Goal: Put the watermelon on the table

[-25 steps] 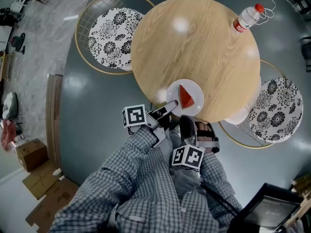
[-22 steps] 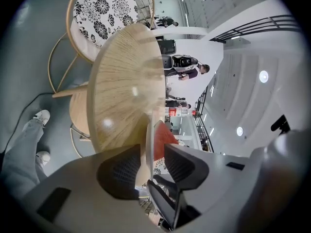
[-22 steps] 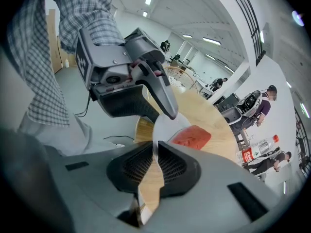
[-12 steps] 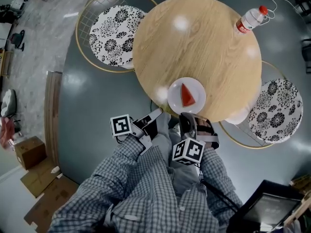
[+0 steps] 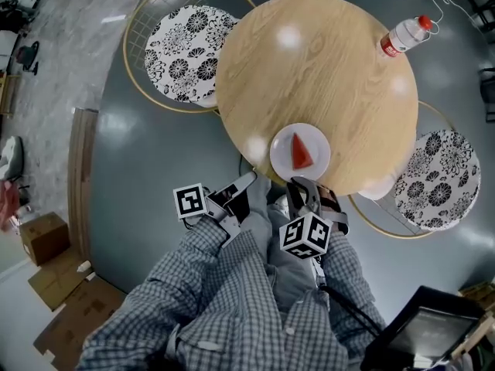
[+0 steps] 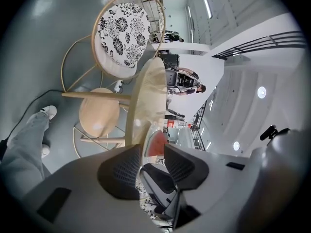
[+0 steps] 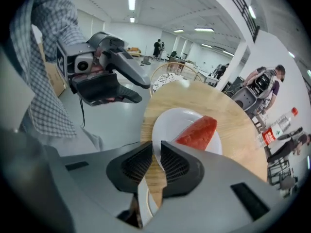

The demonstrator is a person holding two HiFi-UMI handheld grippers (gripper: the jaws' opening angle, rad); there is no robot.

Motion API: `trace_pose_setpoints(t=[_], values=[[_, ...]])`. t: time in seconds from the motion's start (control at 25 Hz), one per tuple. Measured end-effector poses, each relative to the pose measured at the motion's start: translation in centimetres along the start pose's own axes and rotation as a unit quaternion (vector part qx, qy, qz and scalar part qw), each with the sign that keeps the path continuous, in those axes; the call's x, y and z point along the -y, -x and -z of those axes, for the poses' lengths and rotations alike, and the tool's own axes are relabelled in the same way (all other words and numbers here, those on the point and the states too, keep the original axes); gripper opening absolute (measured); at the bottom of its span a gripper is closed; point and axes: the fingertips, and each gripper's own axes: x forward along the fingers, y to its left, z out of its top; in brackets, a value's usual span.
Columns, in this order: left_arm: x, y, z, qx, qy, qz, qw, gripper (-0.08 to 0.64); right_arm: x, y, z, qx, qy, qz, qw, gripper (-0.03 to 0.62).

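A red watermelon slice (image 5: 300, 153) lies on a white plate (image 5: 282, 147) at the near edge of the round wooden table (image 5: 309, 68). My right gripper (image 5: 308, 188) reaches the plate's near rim; in the right gripper view its jaws (image 7: 156, 162) stand almost closed with the plate (image 7: 170, 125) rim running into the gap, the watermelon (image 7: 198, 131) just beyond. My left gripper (image 5: 247, 187) hangs off the table's edge, left of the plate. It is open (image 6: 153, 166), with only the distant watermelon (image 6: 156, 143) showing through the gap.
A water bottle (image 5: 402, 31) stands at the table's far right edge. Floral-cushioned wire chairs sit at the far left (image 5: 182, 45) and at the right (image 5: 437, 176). Cardboard boxes (image 5: 42, 238) lie on the floor at the left, a black case (image 5: 425, 331) at bottom right.
My left gripper has let go of the plate's rim and pulled back left, off the table's edge. The right gripper has stayed at the plate's near rim.
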Motion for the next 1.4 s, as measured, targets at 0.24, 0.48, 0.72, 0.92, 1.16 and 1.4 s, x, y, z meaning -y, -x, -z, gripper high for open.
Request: trace_pose_setpoints(t=[0.24,0.48,0.72,0.92,1.16,1.4], values=[[1.2,-0.3,0.2,-0.004,-0.011,0.02,0.9997,0.137,-0.1,0.3,-0.5,0.027,-0.096,-0.022,0.995,0.069],[3.2,-0.8,0.5,0.001,-0.031,0.059,0.9978,0.135,0.7,2.3,-1.4,0.088,-0.195,-0.033,0.976,0.074],[5.2,-1.3,1.5,-0.019,-0.102,0.057,0.9929,0.041,3.6,5.4,-2.2,0.155,-0.308,-0.025,0.938,0.008],[7.2,-2.0,3.3,-0.062,-0.225,0.034,0.9717,0.008,5.3,7.9,-1.9,0.183,-0.328,0.01,0.927,0.006],[11.5,-2.3,6.0,-0.083,-0.259,0.08,0.959,0.008,5.7,11.1,-2.1,0.22,-0.365,0.02,0.905,0.006],[14.1,-2.4,8.7,-0.107,-0.318,0.092,0.9376,0.006,6.8,14.8,-1.8,0.254,-0.373,0.054,0.891,0.006]])
